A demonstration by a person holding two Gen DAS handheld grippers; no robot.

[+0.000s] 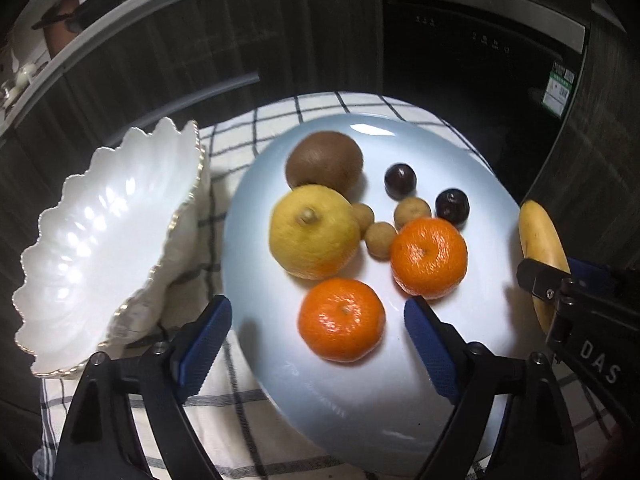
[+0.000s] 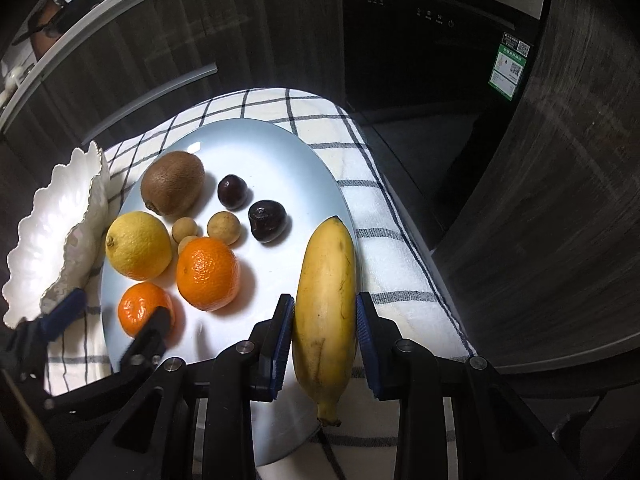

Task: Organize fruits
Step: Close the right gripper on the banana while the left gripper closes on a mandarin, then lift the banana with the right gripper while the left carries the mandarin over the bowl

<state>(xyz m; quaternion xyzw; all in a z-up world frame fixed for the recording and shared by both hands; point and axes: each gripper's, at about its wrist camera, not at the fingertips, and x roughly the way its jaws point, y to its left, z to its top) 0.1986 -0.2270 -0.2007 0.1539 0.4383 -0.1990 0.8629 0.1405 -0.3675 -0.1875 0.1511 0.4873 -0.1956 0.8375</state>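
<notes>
Right claw (image 2: pixel 325 334) clamped on the long yellow banana (image 2: pixel 326 308), blue pads against both its flanks; banana lies along the right rim of the pale blue oval plate (image 2: pixel 280 160). Left claw (image 1: pixel 318 342) spread apart, straddling the near small orange mandarin (image 1: pixel 341 319) without touching it. Beyond on the plate: a second mandarin (image 1: pixel 429 257), a yellow lemon (image 1: pixel 314 232), three small tan longan-like fruits (image 1: pixel 412 213), two dark plums (image 1: pixel 400 181), a brown kiwi (image 1: pixel 324 163). White scalloped gold-edged bowl (image 1: pixel 108 236) stands left of the plate, nothing in it. Judgement: sorting barely begun; every fruit remains on the plate. Checked cloth (image 2: pixel 384 208) covers the counter; dark cabinets (image 2: pixel 160 60) and appliance front (image 2: pixel 432 28) behind. The clustered round fruits could roll if nudged.
</notes>
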